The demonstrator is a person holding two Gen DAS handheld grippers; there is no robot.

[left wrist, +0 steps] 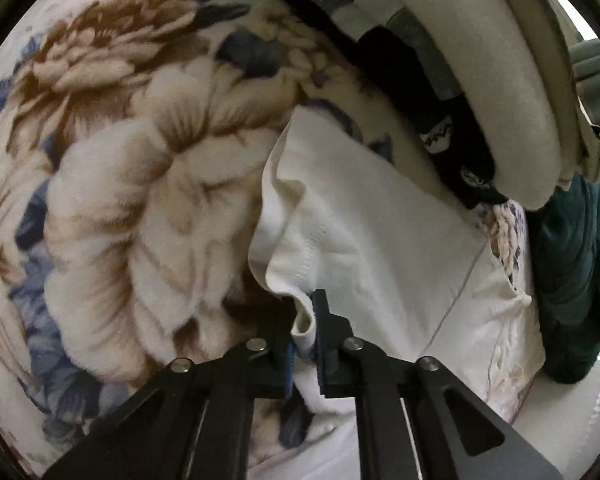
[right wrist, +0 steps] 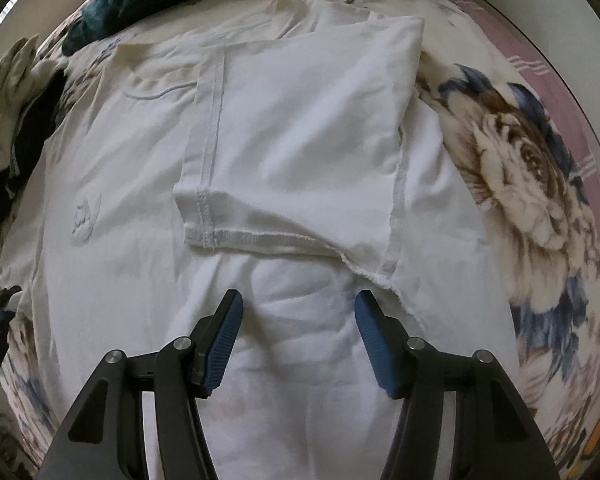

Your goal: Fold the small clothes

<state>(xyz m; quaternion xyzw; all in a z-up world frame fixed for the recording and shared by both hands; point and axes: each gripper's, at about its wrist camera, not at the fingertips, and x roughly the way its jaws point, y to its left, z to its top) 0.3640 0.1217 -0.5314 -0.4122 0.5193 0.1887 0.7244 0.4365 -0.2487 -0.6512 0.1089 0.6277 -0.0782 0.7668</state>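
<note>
A white T-shirt (right wrist: 112, 208) lies spread on a flowered fleece blanket (right wrist: 512, 184). One sleeve (right wrist: 300, 132) is folded inward over the body, its hem and seams showing. My right gripper (right wrist: 299, 304) hangs just above the shirt's body below that sleeve, open, with only flat cloth under the gap between the blue pads. In the left wrist view the same white shirt (left wrist: 376, 232) lies on the blanket (left wrist: 132, 200), and my left gripper (left wrist: 308, 316) is shut on a bunched edge of it, the cloth squeezed between the two jaws.
A dark teal garment (right wrist: 112, 4) lies at the far left of the blanket; it also shows as a teal garment (left wrist: 572, 280) at the right. Black and grey clothes (left wrist: 428, 92) are heaped beside a padded cream rim (left wrist: 512, 80). A pink striped border (right wrist: 540, 68) edges the blanket.
</note>
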